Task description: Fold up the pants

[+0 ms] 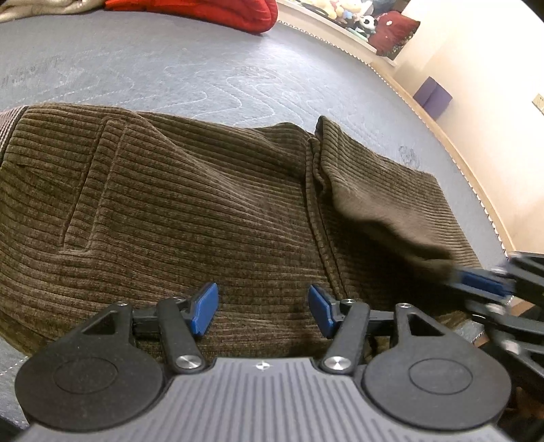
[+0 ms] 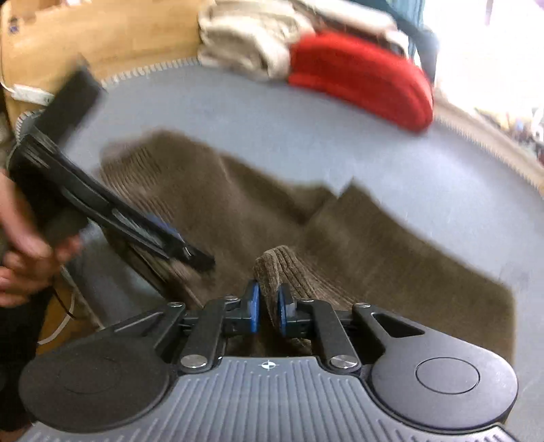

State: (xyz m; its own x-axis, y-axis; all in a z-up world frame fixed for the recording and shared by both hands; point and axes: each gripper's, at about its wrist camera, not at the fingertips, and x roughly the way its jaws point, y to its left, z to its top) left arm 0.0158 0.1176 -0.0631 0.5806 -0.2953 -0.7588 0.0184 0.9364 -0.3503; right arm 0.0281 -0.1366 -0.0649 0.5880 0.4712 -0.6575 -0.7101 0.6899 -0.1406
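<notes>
Corduroy pants point(image 2: 272, 272) pinched in right tongs point(image 2: 268, 306); left tongs point(image 1: 262, 307) gape.

pants point(image 1: 190, 204) on mattress point(image 1: 170, 78); blanket point(image 1: 210, 13) apparently behind.

One pair of brown corduroy pants point(image 1: 190, 204) lies on one grey mattress point(image 1: 170, 74). Two claws show: the left claw point(image 1: 263, 309) and the right claw point(image 2: 268, 302). One red folded item point(image 2: 360, 74) sits beside one beige pile point(image 2: 251, 40). One purple block point(image 1: 433, 97). One person's hand point(image 2: 23, 258).
</notes>
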